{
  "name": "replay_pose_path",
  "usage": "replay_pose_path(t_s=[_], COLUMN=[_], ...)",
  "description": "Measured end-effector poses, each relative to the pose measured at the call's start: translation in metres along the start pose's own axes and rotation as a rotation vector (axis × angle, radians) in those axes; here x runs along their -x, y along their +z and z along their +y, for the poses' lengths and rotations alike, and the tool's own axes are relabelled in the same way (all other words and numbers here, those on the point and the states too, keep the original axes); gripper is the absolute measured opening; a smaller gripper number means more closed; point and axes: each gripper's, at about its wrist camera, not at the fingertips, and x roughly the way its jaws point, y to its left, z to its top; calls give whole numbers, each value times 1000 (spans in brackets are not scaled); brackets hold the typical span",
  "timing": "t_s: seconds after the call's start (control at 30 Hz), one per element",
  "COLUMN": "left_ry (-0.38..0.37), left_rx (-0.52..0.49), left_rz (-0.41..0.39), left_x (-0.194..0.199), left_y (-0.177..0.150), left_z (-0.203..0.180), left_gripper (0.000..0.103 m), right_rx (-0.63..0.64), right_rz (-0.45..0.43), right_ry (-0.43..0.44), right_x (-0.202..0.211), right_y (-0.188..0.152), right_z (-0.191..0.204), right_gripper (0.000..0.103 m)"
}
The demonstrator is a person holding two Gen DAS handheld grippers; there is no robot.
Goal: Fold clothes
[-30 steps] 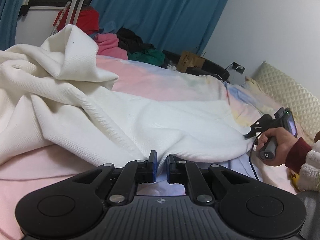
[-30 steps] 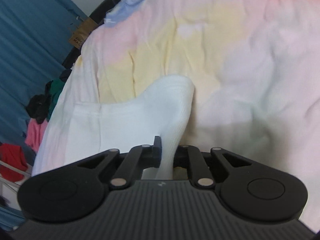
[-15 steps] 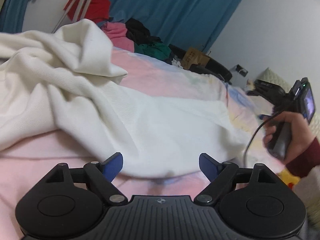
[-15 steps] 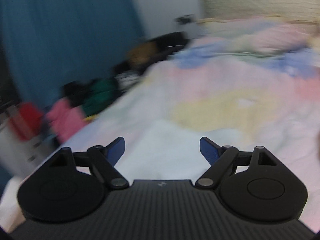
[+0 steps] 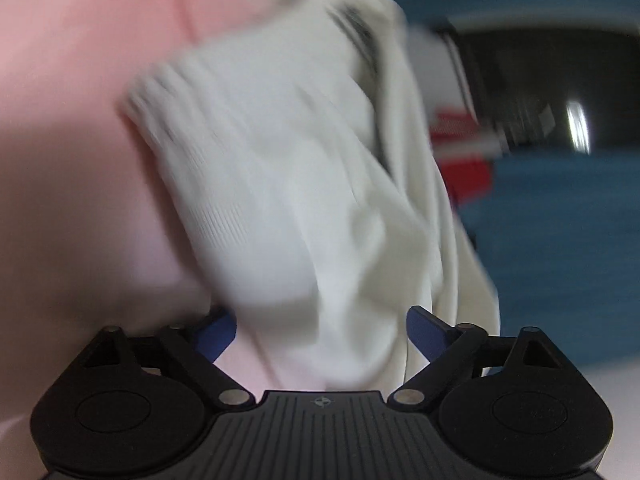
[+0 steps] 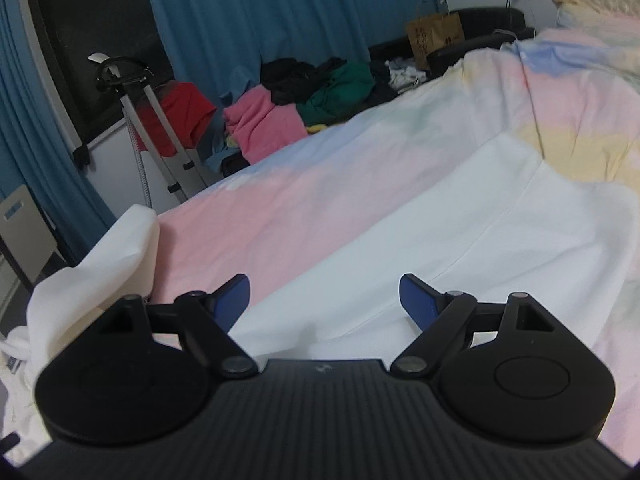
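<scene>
A white garment [image 6: 460, 224] lies spread on the pastel bed sheet [image 6: 280, 200], with a bunched part at the left [image 6: 120, 256]. My right gripper [image 6: 324, 300] is open and empty, just above the garment's near edge. In the left wrist view, blurred by motion, a crumpled ribbed part of the white garment [image 5: 288, 184] lies on pink sheet [image 5: 72, 120]. My left gripper [image 5: 320, 330] is open, its blue pads on either side of the cloth's lower edge, not closed on it.
A pile of pink, green and black clothes [image 6: 304, 100] sits beyond the bed's far edge. A red garment hangs on a metal stand [image 6: 160, 120]. Blue curtains [image 6: 260, 12] and a brown paper bag [image 6: 434, 36] stand behind. A pillow [image 6: 592, 4] lies at the far right.
Both grippers opened and let go of the white garment one second ago. The left gripper has since swung left over the crumpled part; the right has turned to look across the bed.
</scene>
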Motion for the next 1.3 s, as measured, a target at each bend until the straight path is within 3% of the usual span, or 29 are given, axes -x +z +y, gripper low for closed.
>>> replay_pose_path(t_s=[0.07, 0.13, 0.17, 0.3, 0.4, 0.6, 0.77, 0.83, 0.97, 1.07, 1.1, 1.3], left_ry=[-1, 53, 78, 141, 132, 201, 435, 443, 435, 461, 473, 501], left_rx=[51, 18, -15, -143, -260, -364, -451, -423, -522, -578, -606, -797], left_rz=[-40, -71, -77, -102, -107, -23, 122, 142, 136, 137, 133, 51], left_x=[-3, 0, 6, 35, 73, 144, 121, 112, 112, 120, 123, 143], left_y=[12, 19, 21, 31, 43, 79, 104, 109, 101, 100, 99, 69], left_z=[2, -3, -8, -31, -61, -69, -21, -7, -21, -29, -33, -71], left_gripper=[71, 24, 14, 13, 12, 11, 12, 12, 16, 33, 45, 68], right_rx=[-9, -2, 0, -26, -37, -12, -9, -10, -1, -4, -3, 58], right_rz=[5, 14, 21, 62, 69, 93, 107, 111, 108, 96, 90, 63], right_ry=[-5, -22, -36, -78, -94, -129, -155, -150, -116, -76, -55, 83], right_x=[-1, -7, -10, -24, -28, -31, -33, -33, -27, -20, -18, -3], right_y=[-5, -9, -11, -17, -19, -22, -23, -24, -24, -23, -22, -25], right_z=[0, -2, -3, -11, -16, -16, -18, -17, -13, -9, -6, 17], right_gripper=[84, 84, 84, 84, 84, 84, 84, 84, 84, 83, 83, 81])
